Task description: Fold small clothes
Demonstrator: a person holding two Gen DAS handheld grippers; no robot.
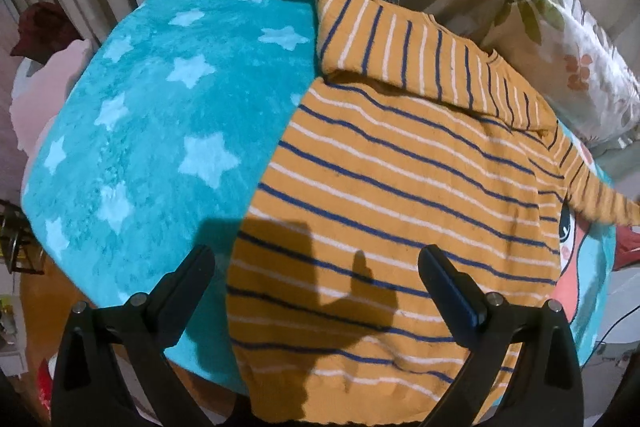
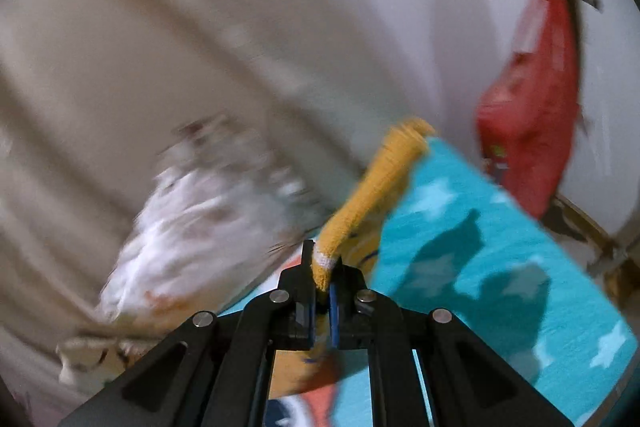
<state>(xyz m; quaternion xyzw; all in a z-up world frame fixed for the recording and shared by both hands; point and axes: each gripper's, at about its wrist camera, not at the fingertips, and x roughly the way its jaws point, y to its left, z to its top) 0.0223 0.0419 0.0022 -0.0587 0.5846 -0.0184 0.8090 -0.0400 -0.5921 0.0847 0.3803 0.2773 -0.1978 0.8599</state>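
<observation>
The striped sweater (image 1: 400, 187) is spread on the star blanket (image 1: 160, 127); its sleeve cuff (image 2: 324, 265) is clamped in the right gripper (image 2: 322, 291), while the left gripper (image 1: 316, 263) is held open above it.

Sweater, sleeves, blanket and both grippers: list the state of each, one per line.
striped sweater: flat on blanket, partly folded
far sleeve: folded across the chest
other sleeve: lifted, cuff pinched
left gripper: open, empty
right gripper: shut on cuff
star blanket: spread flat

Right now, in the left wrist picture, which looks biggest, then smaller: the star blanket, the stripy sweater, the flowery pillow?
1. Striped sweater, though it is nearest the camera.
2. Star blanket, nearly as big.
3. Floral pillow, smallest.
</observation>
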